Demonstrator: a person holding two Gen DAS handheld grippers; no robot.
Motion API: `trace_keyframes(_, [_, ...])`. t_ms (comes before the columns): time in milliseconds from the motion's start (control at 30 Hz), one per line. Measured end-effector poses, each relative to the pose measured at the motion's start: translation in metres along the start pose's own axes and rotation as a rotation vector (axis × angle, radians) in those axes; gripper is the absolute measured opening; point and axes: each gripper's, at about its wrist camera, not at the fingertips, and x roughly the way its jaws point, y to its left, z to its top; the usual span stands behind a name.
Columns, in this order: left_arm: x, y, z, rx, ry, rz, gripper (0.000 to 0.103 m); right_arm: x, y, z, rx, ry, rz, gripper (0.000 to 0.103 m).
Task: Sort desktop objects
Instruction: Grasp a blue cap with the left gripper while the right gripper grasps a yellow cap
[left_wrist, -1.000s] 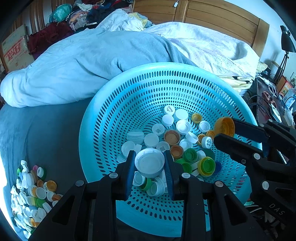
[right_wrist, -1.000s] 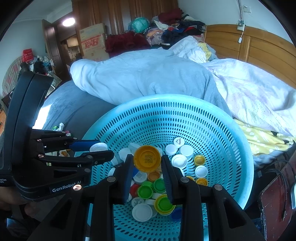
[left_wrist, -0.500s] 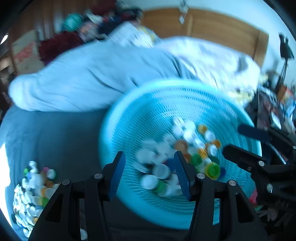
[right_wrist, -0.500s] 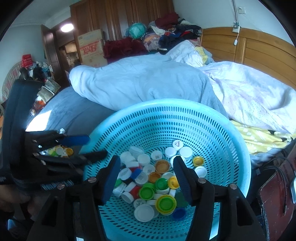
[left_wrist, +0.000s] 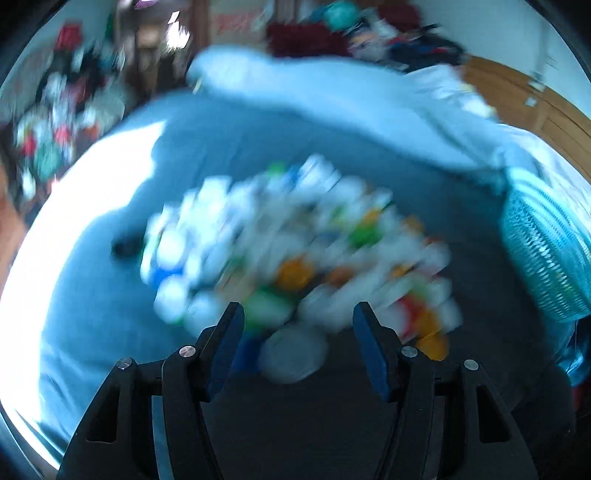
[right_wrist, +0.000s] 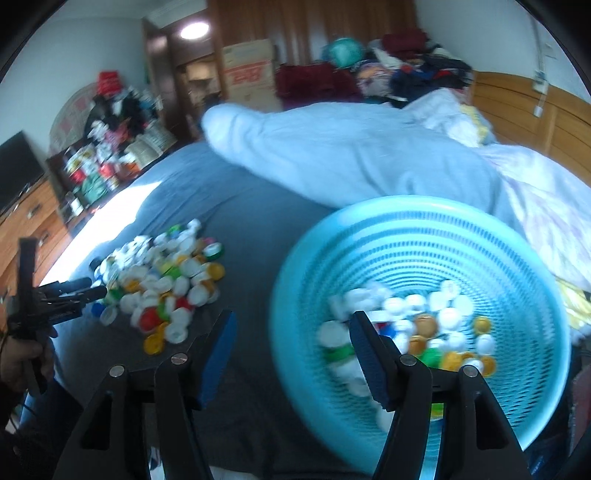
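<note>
The pile of bottle caps (left_wrist: 295, 258) lies on the grey-blue bedsheet, blurred by motion in the left wrist view. My left gripper (left_wrist: 299, 310) hangs just before its near edge with its jaws opening. A white cap (left_wrist: 291, 354) shows low between the fingers, and neither pad touches it. The turquoise perforated basket (right_wrist: 517, 236) holds several white, yellow, orange and green caps (right_wrist: 424, 325). My right gripper (right_wrist: 292, 315) is over the basket's left rim with its jaws opening and nothing between the pads. In the right wrist view the pile (right_wrist: 166, 284) sits at left, with the left gripper (right_wrist: 96, 288) at its left edge.
A rolled pale blue duvet (right_wrist: 351, 162) lies across the bed behind the pile and basket. The basket (left_wrist: 546, 258) sits at the right edge of the left wrist view. A wooden headboard (right_wrist: 535, 122) is at back right; a cluttered dresser (right_wrist: 37, 218) stands left of the bed.
Both grippers opened over the basket; the left let go of its white cap and the right its yellow cap. The left swung fast to the pile; the right shifted toward the basket's left rim.
</note>
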Motion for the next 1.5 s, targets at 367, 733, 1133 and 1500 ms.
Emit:
trace_keyframes(367, [0.007, 0.085, -0.032, -0.166, -0.020, 0.258, 0.056, 0.014, 0.067, 0.000, -0.096, 0.047, 0.042, 0.075])
trace_keyframes(733, [-0.004, 0.090, -0.043, -0.121, -0.070, 0.046, 0.056, 0.031, 0.106, -0.009, -0.148, 0.105, 0.091, 0.077])
trace_keyframes(1133, [0.011, 0.104, -0.036, -0.209, -0.089, -0.019, 0.031, 0.043, 0.114, -0.021, -0.143, 0.164, 0.109, 0.078])
trace_keyframes(1500, [-0.021, 0.092, -0.040, -0.172, -0.133, -0.034, 0.026, 0.079, 0.129, -0.038, -0.091, 0.231, 0.232, 0.057])
